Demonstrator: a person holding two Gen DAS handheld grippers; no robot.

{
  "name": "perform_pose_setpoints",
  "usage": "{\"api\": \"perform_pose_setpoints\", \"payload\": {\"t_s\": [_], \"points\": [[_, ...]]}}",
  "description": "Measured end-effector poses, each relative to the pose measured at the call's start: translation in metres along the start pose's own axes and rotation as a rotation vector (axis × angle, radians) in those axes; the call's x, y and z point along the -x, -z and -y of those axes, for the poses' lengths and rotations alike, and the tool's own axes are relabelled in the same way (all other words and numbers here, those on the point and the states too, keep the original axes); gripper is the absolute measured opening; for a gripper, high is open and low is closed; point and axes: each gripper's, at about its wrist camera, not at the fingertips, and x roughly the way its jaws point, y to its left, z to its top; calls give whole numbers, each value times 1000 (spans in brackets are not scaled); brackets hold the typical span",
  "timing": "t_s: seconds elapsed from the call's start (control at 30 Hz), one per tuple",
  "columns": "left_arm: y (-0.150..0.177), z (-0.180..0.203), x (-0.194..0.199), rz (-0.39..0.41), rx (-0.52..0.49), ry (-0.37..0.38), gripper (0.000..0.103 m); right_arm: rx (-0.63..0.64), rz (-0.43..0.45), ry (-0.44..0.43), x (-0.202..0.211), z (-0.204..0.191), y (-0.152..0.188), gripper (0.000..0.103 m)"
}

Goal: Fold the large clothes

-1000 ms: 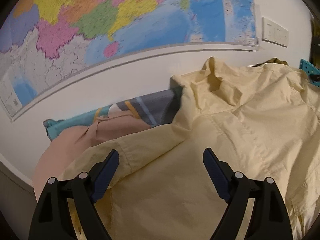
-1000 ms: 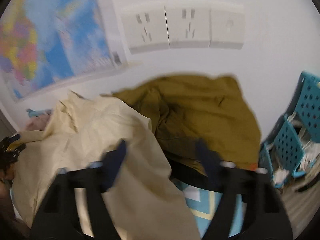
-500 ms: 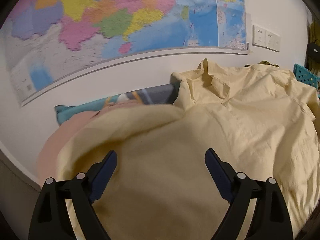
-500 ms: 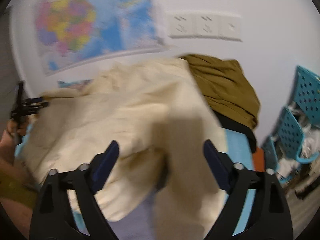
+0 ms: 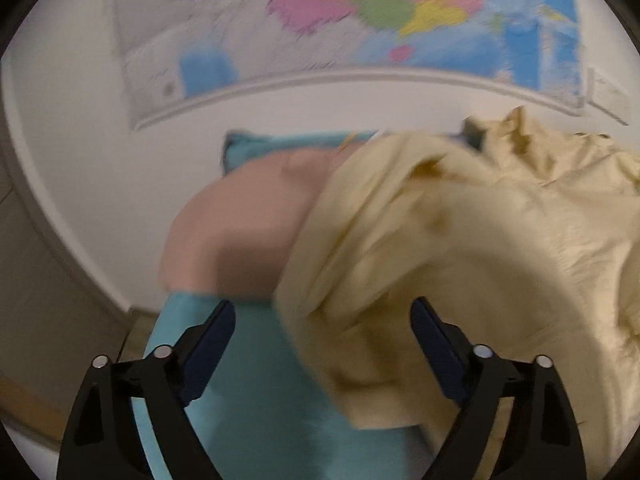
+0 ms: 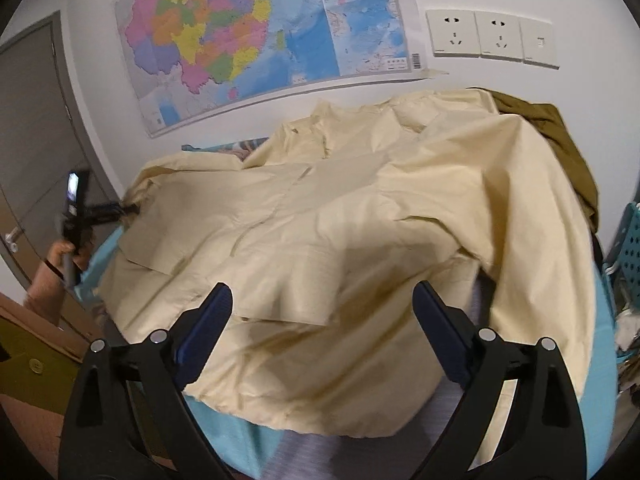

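A big pale yellow shirt (image 6: 352,216) lies spread and rumpled over the teal-covered surface (image 6: 224,428) pushed against the wall, right under the coloured wall map (image 6: 256,36). Its collar end points toward the map, and its near hem hangs just over the surface's front edge.

The right gripper (image 6: 322,316) hovers over that near hem with its jaws spread wide, nothing between them; whether the dark blue pads (image 6: 206,326) touch the cloth I cannot tell.

The left gripper (image 5: 322,334) is at the shirt's left side, also gaping wide and holding nothing. A bunched fold of the shirt (image 5: 460,264) lies between and beyond its fingers, though that view is smeared with motion blur. From the right wrist view the same tool (image 6: 86,208) shows as a dark shape at the shirt's left corner, gripped in a hand (image 6: 66,254).

Left of the shirt, a pink garment (image 5: 240,232) rests on the teal cover (image 5: 260,400), partly tucked under the yellow cloth. On the shirt's far right, an olive-brown garment (image 6: 560,136) is heaped against the wall below the white sockets (image 6: 490,36).

Further right of the shirt stands a teal perforated basket (image 6: 628,256); something whitish shows below it, but what is inside is too cut off to make out. A grey door (image 6: 36,128) stands left of the map, and a cardboard box (image 6: 28,344) sits low at the left.
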Motion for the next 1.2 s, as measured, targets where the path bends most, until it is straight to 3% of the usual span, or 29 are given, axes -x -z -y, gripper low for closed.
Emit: {"api": "perform_pose_setpoints", "payload": {"t_s": [0.1,0.17,0.2,0.27,0.37,0.5,0.57,0.63,0.7,0.73,0.8,0.87,0.97,1.1,1.2], "points": [[18,-8,-13,-60,22,48,74,-22,3,-14,-2,-2,-1,91],[27,-8,-20,-96,27,122,29,-32,-4,-20,-6,-3,-1,91],[27,-6,-22,-99,39,163,20,-36,-5,-22,-7,-4,0,91],[22,-4,-14,-59,36,143,5,-38,-10,-12,-9,-5,-1,91],[2,-18,11,14,93,173,3,-47,7,-1,-5,-3,-2,91],[-42,-50,64,170,118,57,3,-60,24,24,4,2,0,91],[-56,-51,76,174,59,-50,4,-60,26,39,7,3,3,91],[-57,-39,70,149,-7,-160,13,-59,28,50,9,6,8,91],[-49,-19,50,82,-97,-374,44,-55,25,88,11,11,15,91],[-42,-9,42,55,-125,-403,44,-56,15,96,11,14,19,91],[-29,1,45,56,-112,-226,46,-69,2,99,12,19,27,91],[-9,11,57,76,-109,-14,60,-72,-17,106,16,24,38,91],[19,26,82,120,-148,267,67,-56,-35,99,24,26,53,92],[51,49,107,166,-248,430,78,37,-83,84,26,15,76,95],[72,71,117,146,-343,532,78,129,-114,148,14,2,90,95]]}}
